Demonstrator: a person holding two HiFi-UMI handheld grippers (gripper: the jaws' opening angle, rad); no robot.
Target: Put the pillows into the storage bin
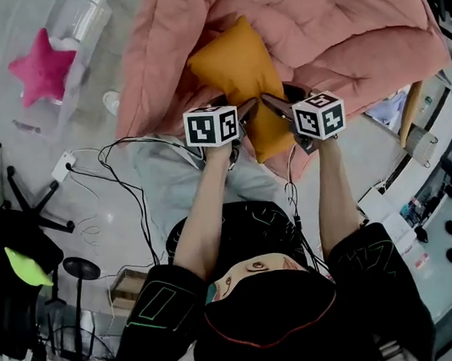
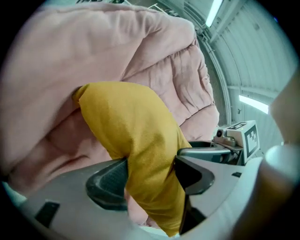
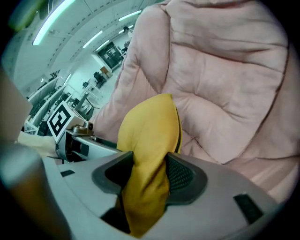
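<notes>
A yellow pillow (image 1: 236,66) lies against a pink quilt (image 1: 315,21) on the bed. My left gripper (image 1: 245,109) pinches the pillow's near left edge and my right gripper (image 1: 270,102) pinches its near right edge. In the left gripper view the yellow pillow (image 2: 136,136) is squeezed between the pads of the left gripper (image 2: 150,176). The right gripper view shows the same yellow pillow (image 3: 147,136) bunched in the right gripper (image 3: 147,176). A clear storage bin (image 1: 81,24) on the floor at the far left holds a pink star pillow (image 1: 42,66).
Cables (image 1: 125,184) trail over the floor on the left. A black stand (image 1: 34,214) and a dark chair with a green patch (image 1: 26,265) stand at the left edge. A counter with small items (image 1: 445,197) runs along the right.
</notes>
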